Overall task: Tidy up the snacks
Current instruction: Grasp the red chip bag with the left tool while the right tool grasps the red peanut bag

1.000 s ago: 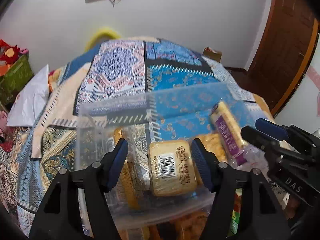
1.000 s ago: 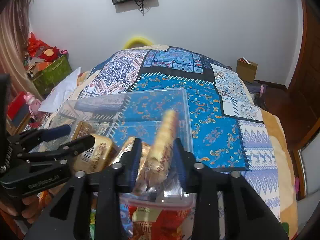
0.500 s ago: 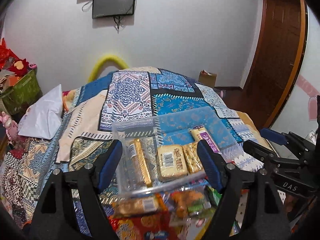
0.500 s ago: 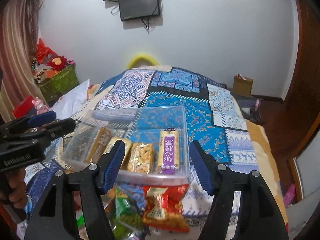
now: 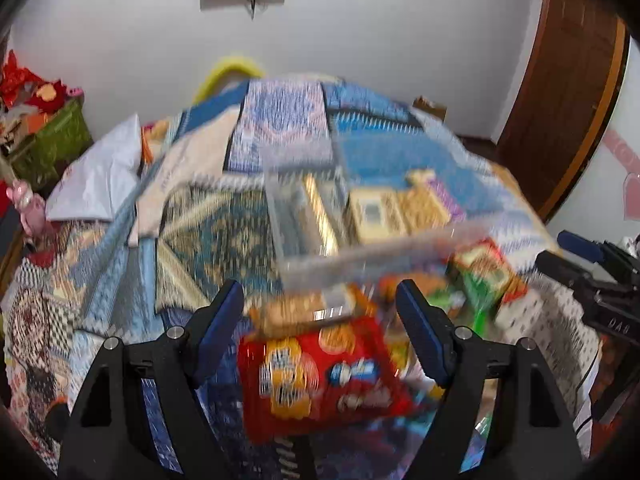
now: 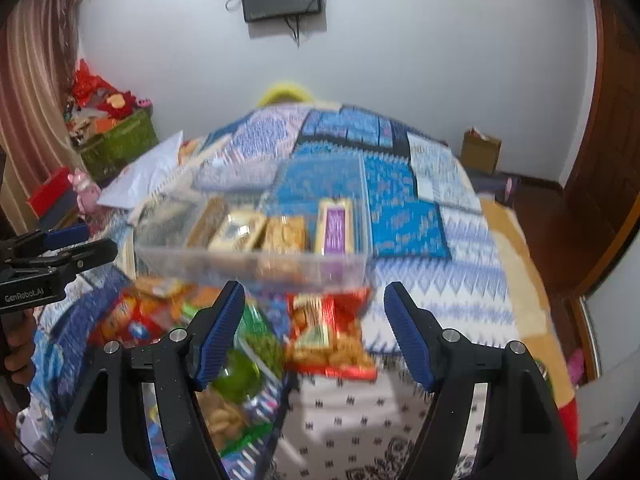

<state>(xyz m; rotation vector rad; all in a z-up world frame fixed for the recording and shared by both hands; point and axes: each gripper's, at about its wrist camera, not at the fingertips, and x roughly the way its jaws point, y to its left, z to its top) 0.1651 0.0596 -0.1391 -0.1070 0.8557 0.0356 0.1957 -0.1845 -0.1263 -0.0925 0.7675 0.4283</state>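
A clear rectangular plastic bin (image 6: pixel 256 256) is sitting on a bed covered with a blue patterned patchwork quilt (image 6: pixel 404 208), holding a row of wrapped snack bars. In front of it, loose packets are lying in a pile, among them a red biscuit bag (image 5: pixel 320 376) and a red-and-orange crisp packet (image 6: pixel 328 336).

Both tongs, left (image 5: pixel 320 336) and right (image 6: pixel 314 332), have just been opening and are standing apart with nothing between their pads. They are hovering over the loose pile, with the bin beyond their tips.

The packets are overlapping and slippery, so I judge a grab could catch two at once, or crush the crisps if the tongs squeeze hard.
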